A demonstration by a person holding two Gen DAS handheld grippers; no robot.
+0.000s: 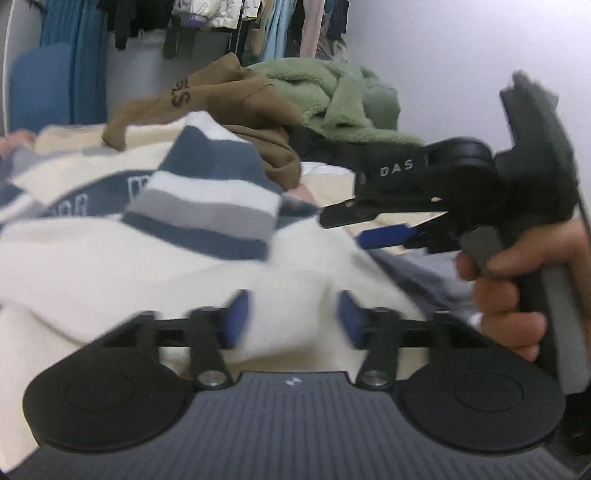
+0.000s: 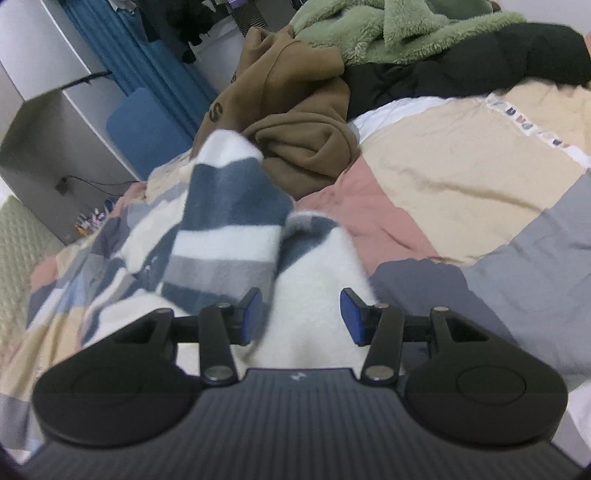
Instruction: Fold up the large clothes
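A cream sweater [image 1: 92, 251] with navy, grey and white bands lies spread on the bed. Its striped sleeve [image 1: 207, 199] is laid over the body. My left gripper [image 1: 293, 319] hovers low over the cream cloth, jaws apart, pads pressing on nothing. In the same view my right gripper [image 1: 343, 229] comes in from the right, held in a person's hand [image 1: 517, 295], its tips near the sweater's edge. The right wrist view shows the right gripper [image 2: 301, 317] open above the sweater's white cloth [image 2: 314, 288], with the striped sleeve [image 2: 221, 229] just ahead and to the left.
A brown hoodie [image 2: 295, 110], a green fleece [image 2: 388, 29] and a black garment [image 2: 461, 70] are piled at the far side of the bed. The patchwork bedspread [image 2: 461, 166] stretches out to the right. Hanging clothes [image 1: 221, 22] and a blue curtain [image 1: 85, 55] stand behind.
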